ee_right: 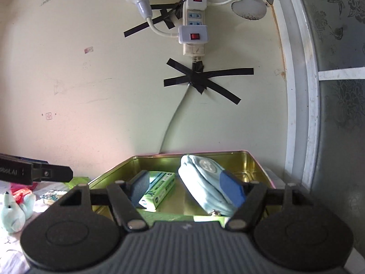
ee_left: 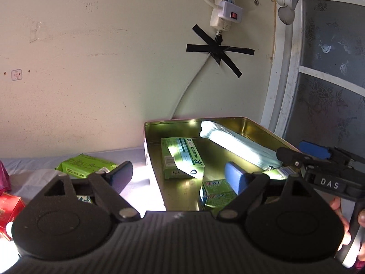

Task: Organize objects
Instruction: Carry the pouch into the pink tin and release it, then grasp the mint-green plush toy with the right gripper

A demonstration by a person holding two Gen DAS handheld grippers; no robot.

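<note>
The left gripper (ee_left: 179, 175) is wide open, with nothing between its two blue pads. It hangs over the left wall of the shiny gold metal tin box (ee_left: 148, 157). The right gripper (ee_right: 189, 188) is open too. It grips nothing and sits low over the near side of the same tin. The long pale blue soft pouch (ee_right: 200, 182) lies just in front of its right pad, but you cannot tell if the pad touches it. A person's hand (ee_left: 342, 223) shows at the right edge of the left view.

Close in the tin sits a small green box with red letters (ee_left: 216, 194). Next to it lies a longer green and white box (ee_left: 182, 159), flat on the tin floor. The pale blue pouch stretches from the middle to the far right corner.

Outside the tin, to the left, a green plastic packet (ee_left: 85, 164) lies on the pale cloth-covered table (ee_left: 127, 154). A red box (ee_left: 9, 212) sits at the left edge. A small pale blue plush toy (ee_right: 11, 214) stands there as well.

Behind it all is a cream wall (ee_left: 91, 68). A white power strip (ee_right: 194, 25) hangs on it, held up with black tape (ee_right: 205, 77).
</note>
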